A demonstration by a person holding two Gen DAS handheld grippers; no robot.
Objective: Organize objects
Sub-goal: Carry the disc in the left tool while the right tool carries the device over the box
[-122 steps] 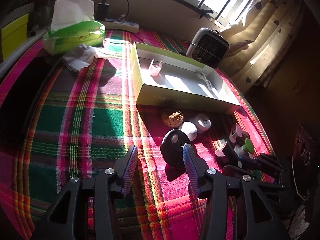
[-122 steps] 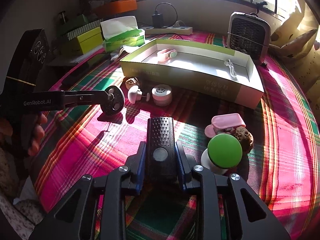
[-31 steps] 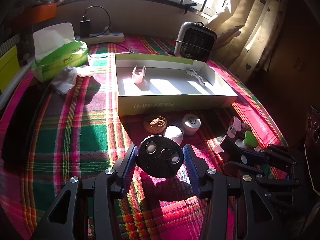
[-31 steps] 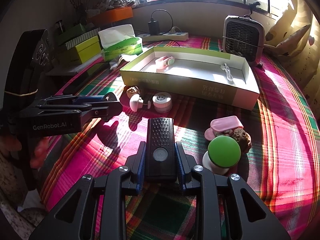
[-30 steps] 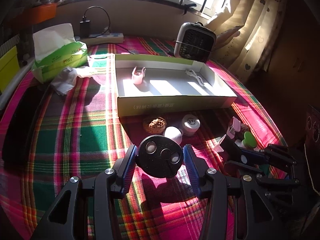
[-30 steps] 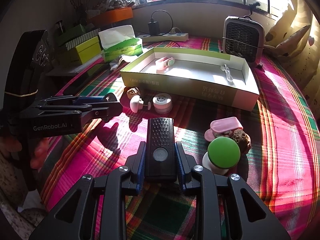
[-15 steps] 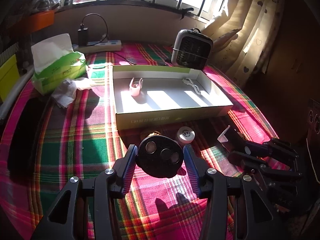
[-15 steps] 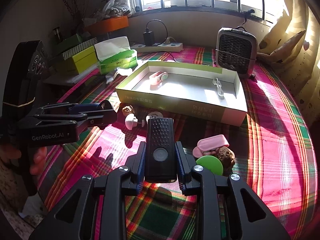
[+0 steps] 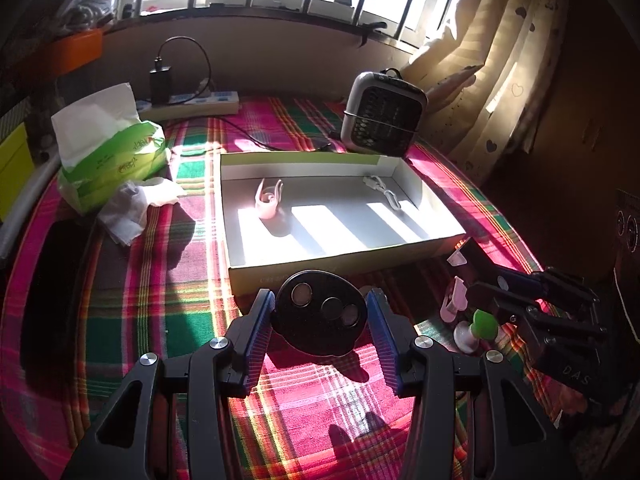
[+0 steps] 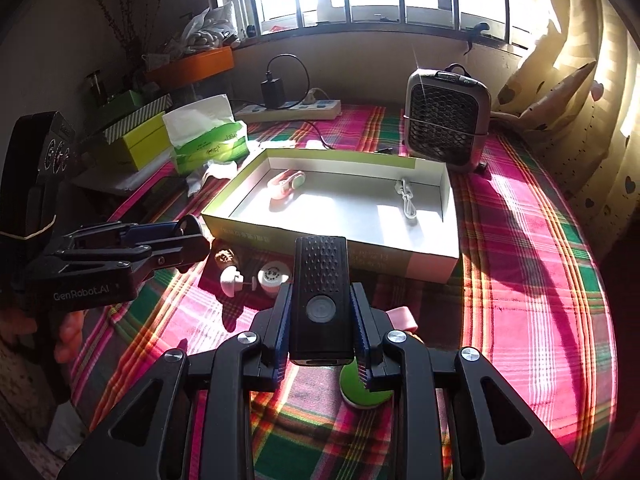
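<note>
My left gripper [image 9: 320,318] is shut on a black round disc [image 9: 321,317] with three silvery dots, held above the plaid cloth just in front of the open white box [image 9: 344,258]. My right gripper [image 10: 320,318] is shut on a black rectangular device [image 10: 321,298] with a round button, lifted over the cloth short of the same box [image 10: 424,262]. Inside the box lie a pink clip [image 9: 269,200] and a white cable [image 9: 385,192]. In the right wrist view the left gripper [image 10: 188,240] shows at the left, carried by a person's hand [image 10: 68,332].
On the cloth lie a white round piece [image 10: 273,277], a pink mushroom-shaped piece [image 10: 231,280], a brown lump [image 10: 225,257], a green-topped knob [image 10: 362,392] and a pink case [image 10: 401,317]. A small fan heater [image 9: 382,114], a tissue pack [image 9: 106,152] and a power strip [image 9: 192,102] stand behind the box.
Both grippers have risen with their objects and come nearer the box. The small pieces on the cloth now sit lower in view, partly hidden behind the fingers.
</note>
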